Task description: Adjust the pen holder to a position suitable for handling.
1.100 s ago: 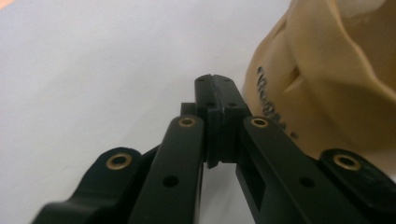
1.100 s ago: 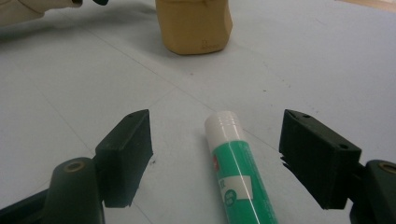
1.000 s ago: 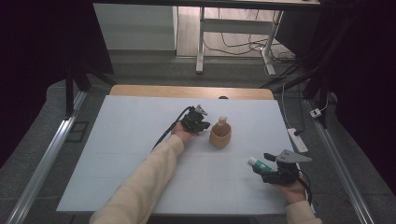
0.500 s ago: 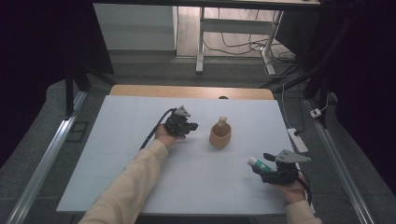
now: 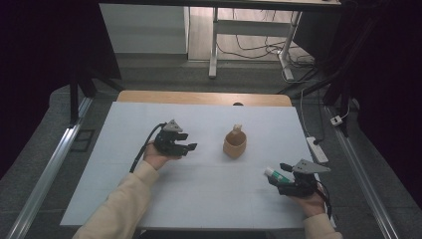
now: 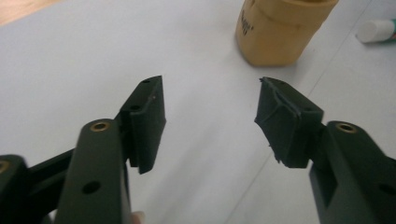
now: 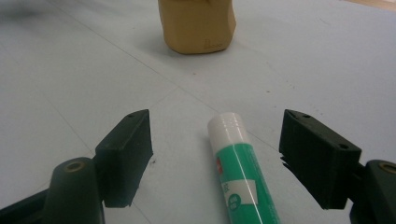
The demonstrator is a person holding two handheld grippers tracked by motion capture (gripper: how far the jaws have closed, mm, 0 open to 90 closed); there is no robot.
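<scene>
A tan cup (image 5: 234, 145) stands upright mid-table with a pale piece (image 5: 238, 128) sticking out of its top. My left gripper (image 5: 189, 148) hovers to the left of the cup, apart from it. Its jaws have just been opening and nothing is between them. In the left gripper view the gripper (image 6: 210, 91) faces the cup (image 6: 280, 28). A green-and-white glue stick (image 5: 275, 175) lies on the table at the right. My right gripper (image 5: 282, 178) is open around it, jaws on either side, not pressing. The right gripper view shows the stick (image 7: 238, 177) between the wide jaws.
The white table top (image 5: 124, 199) has a wooden strip (image 5: 199, 98) along its far edge. A white power strip (image 5: 317, 149) lies off the right edge. Metal rails run down both sides. A desk frame and cables stand beyond the table.
My left gripper has pulled away leftward from the cup and its jaws have spread open. The cup and the piece in it stay put. The right hand has not moved.
</scene>
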